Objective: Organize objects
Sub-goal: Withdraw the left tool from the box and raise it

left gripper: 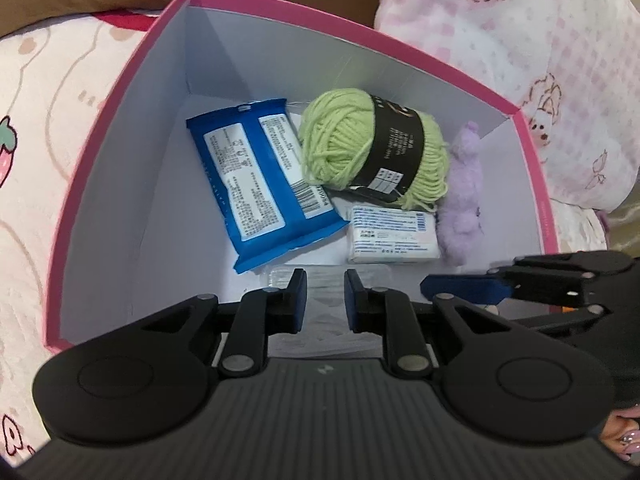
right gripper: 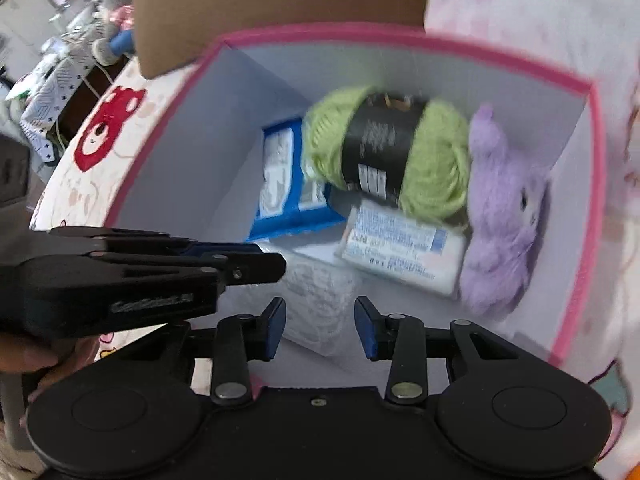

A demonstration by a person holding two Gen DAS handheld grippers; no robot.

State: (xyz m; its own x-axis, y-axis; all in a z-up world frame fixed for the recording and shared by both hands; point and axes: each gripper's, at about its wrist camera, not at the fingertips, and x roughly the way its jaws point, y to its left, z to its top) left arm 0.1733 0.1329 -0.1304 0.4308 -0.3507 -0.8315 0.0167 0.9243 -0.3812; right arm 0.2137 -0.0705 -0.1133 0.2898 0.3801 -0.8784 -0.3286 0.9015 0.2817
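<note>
One pink box (left gripper: 536, 168) sits on a bed with a patterned cover (left gripper: 48, 152); everything is inside it. Green yarn ball (left gripper: 372, 148) lies mid-floor, partly on top of the blue wipes pack (left gripper: 260, 184) to its left and the white tissue pack (left gripper: 392, 236) in front. Purple plush (left gripper: 464, 200) is against the right wall, touching the yarn. Clear packet (right gripper: 316, 284) lies at the near wall. Left gripper (left gripper: 325, 292) hangs over the packet, jaws drawn together to a narrow gap. Right gripper (right gripper: 320, 320) is beside it, jaws apart, nothing held.
</note>
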